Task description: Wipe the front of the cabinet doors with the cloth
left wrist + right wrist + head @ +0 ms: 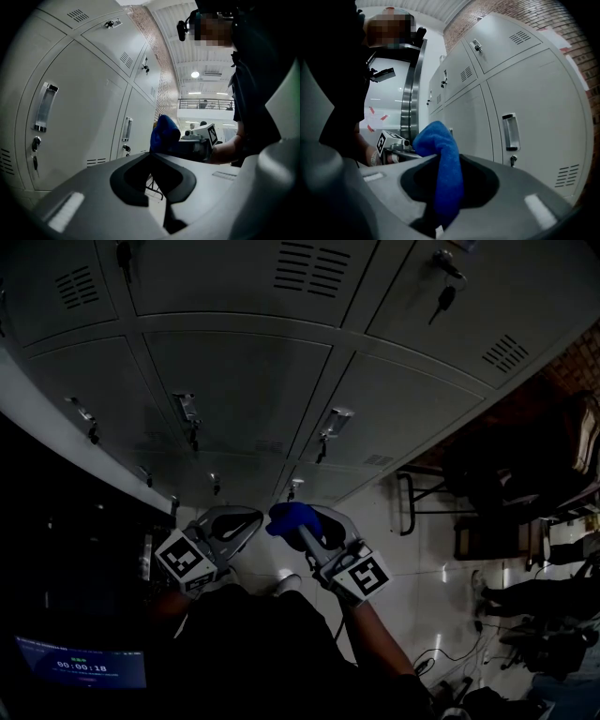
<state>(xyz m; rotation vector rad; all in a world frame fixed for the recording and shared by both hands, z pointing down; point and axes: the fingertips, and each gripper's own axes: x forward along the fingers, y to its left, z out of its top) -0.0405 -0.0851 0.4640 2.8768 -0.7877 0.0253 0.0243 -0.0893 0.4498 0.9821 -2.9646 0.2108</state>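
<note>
A dark screen reads "00:00:18".

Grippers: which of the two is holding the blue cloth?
The right gripper: the blue cloth is clamped between its jaws and sticks out past them. The left gripper has its jaws together on nothing.

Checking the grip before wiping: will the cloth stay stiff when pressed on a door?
Probably not. The cloth folds over and bulges above the right gripper, which is shut on it, so it looks floppy. Its fuzzy surface suggests it is light and would likely flatten against the door rather than slip.
</note>
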